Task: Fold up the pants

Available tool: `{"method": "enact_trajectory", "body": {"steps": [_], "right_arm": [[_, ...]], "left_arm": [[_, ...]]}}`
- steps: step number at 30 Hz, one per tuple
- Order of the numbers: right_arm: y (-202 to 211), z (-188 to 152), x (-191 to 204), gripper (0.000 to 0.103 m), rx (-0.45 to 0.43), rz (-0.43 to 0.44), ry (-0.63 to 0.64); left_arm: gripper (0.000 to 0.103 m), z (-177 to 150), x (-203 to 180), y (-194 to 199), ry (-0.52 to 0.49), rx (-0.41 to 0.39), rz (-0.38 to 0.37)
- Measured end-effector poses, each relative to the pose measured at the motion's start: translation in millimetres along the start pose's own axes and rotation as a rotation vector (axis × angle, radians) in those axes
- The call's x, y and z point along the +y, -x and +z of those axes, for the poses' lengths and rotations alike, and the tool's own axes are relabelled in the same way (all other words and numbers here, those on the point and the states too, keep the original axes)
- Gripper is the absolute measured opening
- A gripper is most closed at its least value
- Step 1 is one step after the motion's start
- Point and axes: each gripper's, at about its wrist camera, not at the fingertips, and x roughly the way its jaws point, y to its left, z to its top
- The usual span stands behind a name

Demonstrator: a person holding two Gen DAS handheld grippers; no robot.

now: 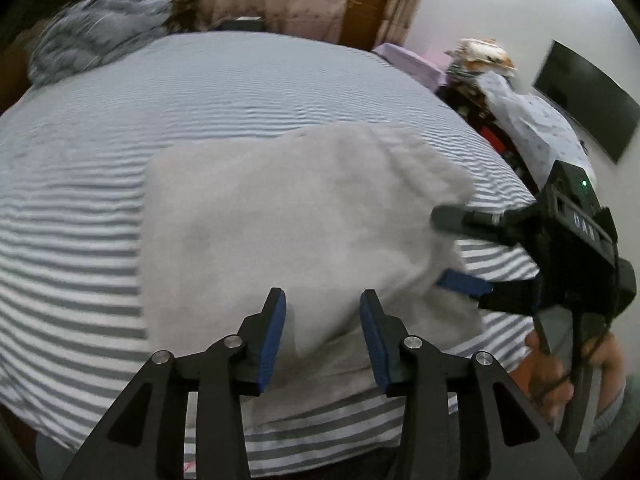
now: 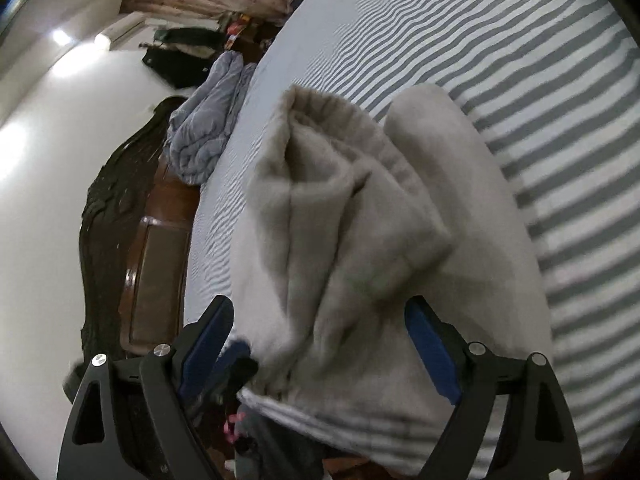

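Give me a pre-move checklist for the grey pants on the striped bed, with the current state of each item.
1. Left tool free of the cloth: ok, jaws apart, pads not pressing the pants.
2. Right tool free of the cloth: ok, jaws wide, though fabric lies between them.
3. Pants folded into a compact bundle: ok, layers are stacked in the right wrist view.
4. Bundle fully on the striped sheet: cannot tell, its near edge lies close to the bed edge.
5. Fold edges lined up: not ok, the top layers look bunched and uneven.
6. Tools clear of each other: ok, the right tool sits at the bundle's right side.
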Motion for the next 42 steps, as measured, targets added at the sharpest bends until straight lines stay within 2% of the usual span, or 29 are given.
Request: {"method": "enact_trajectory", "body": {"steps": [4,6,7,8,11,15,19,24,28,37,42], "right_arm": [[-9,14,-4,0.086,-0.034,0.000,-0.062],[-10,20,-3,0.076,-0.067,-0.020,-0.073],[-11,21,-2,0.062,-0.075,-0.034,-0.071],[-9,23,0,0.056,-0.082,-0.040,-0.066],[1,22,9,0.048,-0.109,-0.039,-0.036],[24,11,35,0.044,-0.161,-0.065,0.050],[50,0,41,0.044,-0.211,-0.106,0.095],[55,-6,1,0.045,-0.185,-0.147,0.032],[44,-12,-12,0.054,-0.146,-0.218,0.074],[49,-23,-8,0.070,-0.157,-0.334,0.155],[52,-29,-14,0.073,-0.156,-0.350,0.141]], "left_arm": [[0.042,-5,19,2,0.040,-0.003,0.006],[0.042,-6,26,2,0.057,-0.007,0.016],[0.043,-7,30,2,0.070,-0.006,0.017],[0.042,-8,36,2,0.087,-0.005,0.015],[0.043,-8,44,1,0.115,0.005,0.013],[0.042,-10,47,3,0.117,0.009,0.015],[0.043,-11,48,5,0.113,0.007,0.022],[0.043,-11,46,0,0.084,0.038,0.047],[0.043,-13,43,-9,0.037,0.071,0.116],[0.049,-17,34,-13,-0.033,0.065,0.193],[0.052,-12,31,-17,-0.044,0.072,0.219]]}}
